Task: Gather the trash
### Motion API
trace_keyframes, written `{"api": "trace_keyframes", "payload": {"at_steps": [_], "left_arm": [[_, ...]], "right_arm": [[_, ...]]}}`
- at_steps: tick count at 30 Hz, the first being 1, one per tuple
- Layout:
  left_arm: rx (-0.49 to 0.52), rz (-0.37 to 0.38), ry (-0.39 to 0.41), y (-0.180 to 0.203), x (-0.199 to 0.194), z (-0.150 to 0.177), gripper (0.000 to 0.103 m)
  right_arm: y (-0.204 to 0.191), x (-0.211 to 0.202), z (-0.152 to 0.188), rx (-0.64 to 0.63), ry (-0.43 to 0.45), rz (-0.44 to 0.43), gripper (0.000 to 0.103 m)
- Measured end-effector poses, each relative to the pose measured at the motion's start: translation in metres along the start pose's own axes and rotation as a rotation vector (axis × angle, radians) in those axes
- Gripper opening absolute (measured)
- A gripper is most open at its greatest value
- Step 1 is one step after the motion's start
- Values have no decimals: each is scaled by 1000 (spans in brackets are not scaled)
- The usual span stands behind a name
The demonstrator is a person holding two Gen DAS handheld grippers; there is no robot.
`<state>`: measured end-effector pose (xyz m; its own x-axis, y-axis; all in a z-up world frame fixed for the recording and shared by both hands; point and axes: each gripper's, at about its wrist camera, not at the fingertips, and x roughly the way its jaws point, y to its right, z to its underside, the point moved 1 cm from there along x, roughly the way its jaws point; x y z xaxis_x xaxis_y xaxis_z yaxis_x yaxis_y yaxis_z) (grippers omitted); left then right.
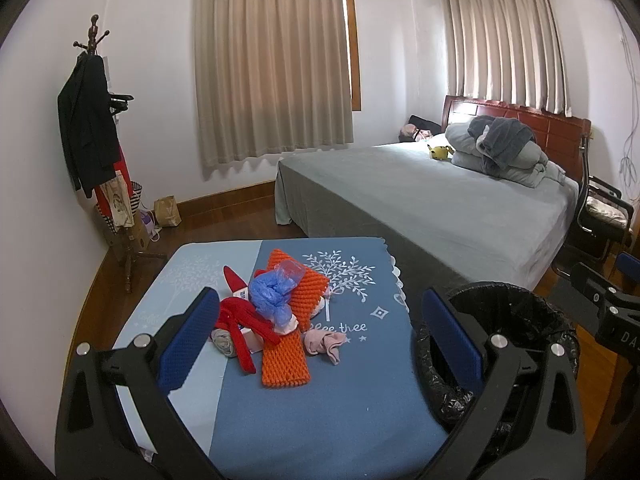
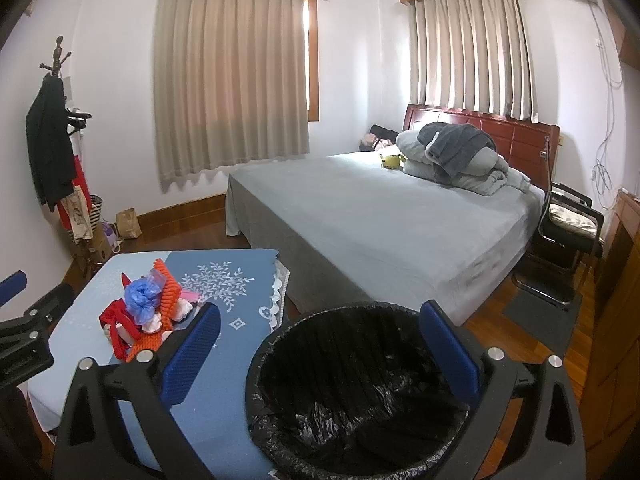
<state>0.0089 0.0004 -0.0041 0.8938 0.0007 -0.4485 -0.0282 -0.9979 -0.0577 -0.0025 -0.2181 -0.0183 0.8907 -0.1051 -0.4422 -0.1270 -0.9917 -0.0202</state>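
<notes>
A pile of trash lies on the blue-clothed table (image 1: pixel 320 400): an orange foam net (image 1: pixel 286 356), a crumpled blue plastic bag (image 1: pixel 270 296), a red strip wrapper (image 1: pixel 244 328) and a pink tissue wad (image 1: pixel 324 342). The pile also shows in the right wrist view (image 2: pixel 144 312). A black-lined trash bin (image 2: pixel 352 392) stands right of the table; its rim shows in the left wrist view (image 1: pixel 500 300). My left gripper (image 1: pixel 320 344) is open and empty, just short of the pile. My right gripper (image 2: pixel 320 356) is open and empty above the bin's mouth.
A bed (image 1: pixel 440 200) with grey sheet and folded bedding stands behind the table. A coat rack (image 1: pixel 92 128) with bags at its foot is at the left wall. A black chair (image 2: pixel 568 232) stands right of the bed. Wooden floor surrounds the bin.
</notes>
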Motion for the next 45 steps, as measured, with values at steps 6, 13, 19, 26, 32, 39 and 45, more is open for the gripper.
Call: {"api": "trace_keyframes", "payload": {"at_steps": [6,13,19,26,32,39,45], "left_arm": [[1,1,-1,0,0,0,98],[2,0,-1,-2,-1,-2,98],[2,0,-2,-2,-1,-2,98],[2,0,-1,-2,-1,-2,98],[3,0,-2,-2,-1,-2,98],[2,0,-2,-2,-1,-2,98],[3,0,-2,-2,-1,-2,98]], "right_arm": [[0,0,-1,1,-2,-1,97],[1,-2,1,1,-1,-2,97],[0,-1,1,0,-4,-2,97],[0,-1,0,1,-4,-2,97],[0,0,1,1,-5,-3,97],[0,0,1,2,-5,-2,97],[0,0,1,2,-6,-2,97]]}}
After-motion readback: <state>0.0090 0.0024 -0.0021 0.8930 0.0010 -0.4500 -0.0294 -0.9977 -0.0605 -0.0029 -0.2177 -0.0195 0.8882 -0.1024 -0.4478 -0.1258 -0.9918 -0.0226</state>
